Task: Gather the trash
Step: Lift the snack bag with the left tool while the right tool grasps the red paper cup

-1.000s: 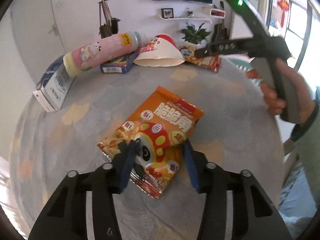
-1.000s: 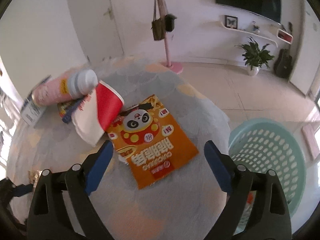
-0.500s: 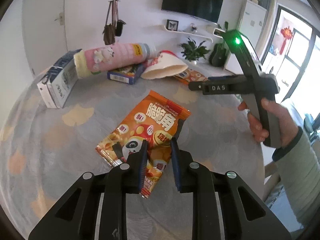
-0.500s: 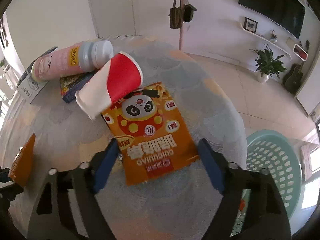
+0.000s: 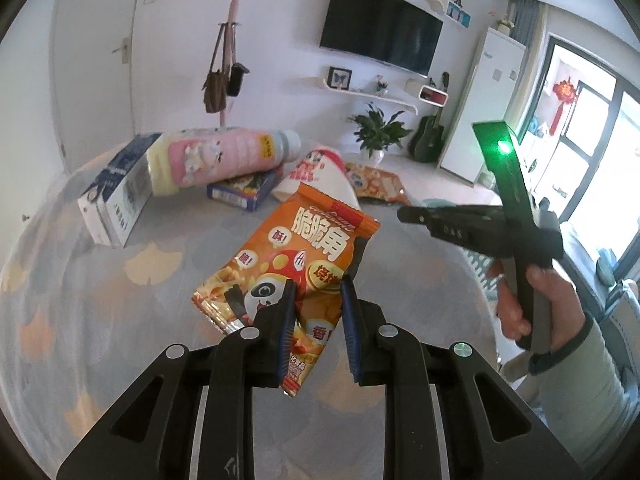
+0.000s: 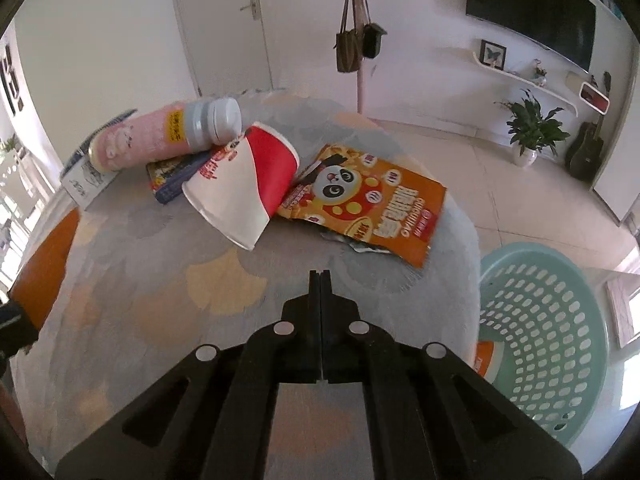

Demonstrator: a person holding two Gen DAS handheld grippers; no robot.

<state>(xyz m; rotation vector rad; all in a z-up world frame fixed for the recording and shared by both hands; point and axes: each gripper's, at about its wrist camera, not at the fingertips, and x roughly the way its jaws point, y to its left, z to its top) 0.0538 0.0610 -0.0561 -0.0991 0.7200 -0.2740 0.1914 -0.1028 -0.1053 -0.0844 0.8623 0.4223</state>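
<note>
Left gripper (image 5: 316,308): pinching snack bag (image 5: 288,276), lifted off desk (image 5: 120,320).
Right gripper (image 6: 320,280): just snapped closed, empty.
Basket (image 6: 548,340): beside the desk, nearer right gripper, across from the bag.

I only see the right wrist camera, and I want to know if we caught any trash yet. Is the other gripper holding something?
Observer: Yes. The left gripper has just been closing its jaws, and they now pinch an orange panda snack bag by its lower part.
Operator: Is that the bag I see lying flat by the cup?
Observer: No. The left wrist view shows both at once: the other snack bag lies behind the paper cup, apart from the held one.
Operator: Can you see my gripper from there?
Observer: Yes. The right gripper is shut and empty, and a green light glows on its top.
</note>
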